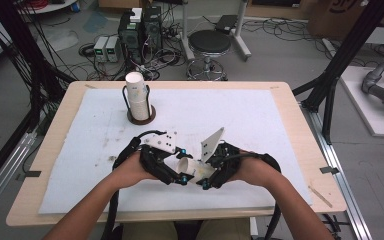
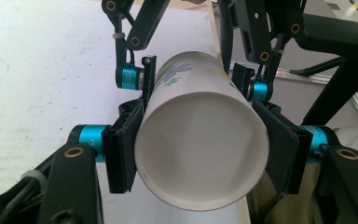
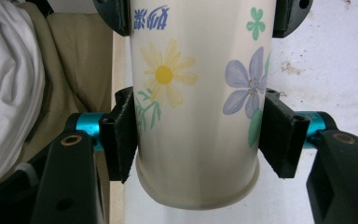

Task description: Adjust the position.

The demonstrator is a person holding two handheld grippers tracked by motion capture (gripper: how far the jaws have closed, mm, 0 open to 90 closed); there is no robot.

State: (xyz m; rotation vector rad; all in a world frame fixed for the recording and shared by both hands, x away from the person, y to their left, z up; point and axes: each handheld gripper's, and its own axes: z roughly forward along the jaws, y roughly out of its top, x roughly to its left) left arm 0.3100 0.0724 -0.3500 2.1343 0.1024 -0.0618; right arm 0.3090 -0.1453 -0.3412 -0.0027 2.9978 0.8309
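A white paper cup printed with flowers (image 1: 192, 167) is held lying sideways just above the white mat, near the table's front edge. My left gripper (image 1: 179, 176) is shut on one end and my right gripper (image 1: 206, 179) is shut on the other. In the left gripper view the cup (image 2: 191, 116) has its round end toward the camera, with my left gripper (image 2: 200, 151) clamping its sides and the right gripper (image 2: 193, 78) gripping it farther along. In the right gripper view my right gripper (image 3: 199, 140) squeezes the flowered cup (image 3: 196, 70) near its rim.
A stack of white cups (image 1: 137, 97) stands in a black wire holder on a brown base at the mat's far left. The white mat (image 1: 260, 125) covers the wooden table (image 1: 300, 130). A stool (image 1: 209, 47) and computer boxes (image 1: 140, 30) stand on the floor beyond.
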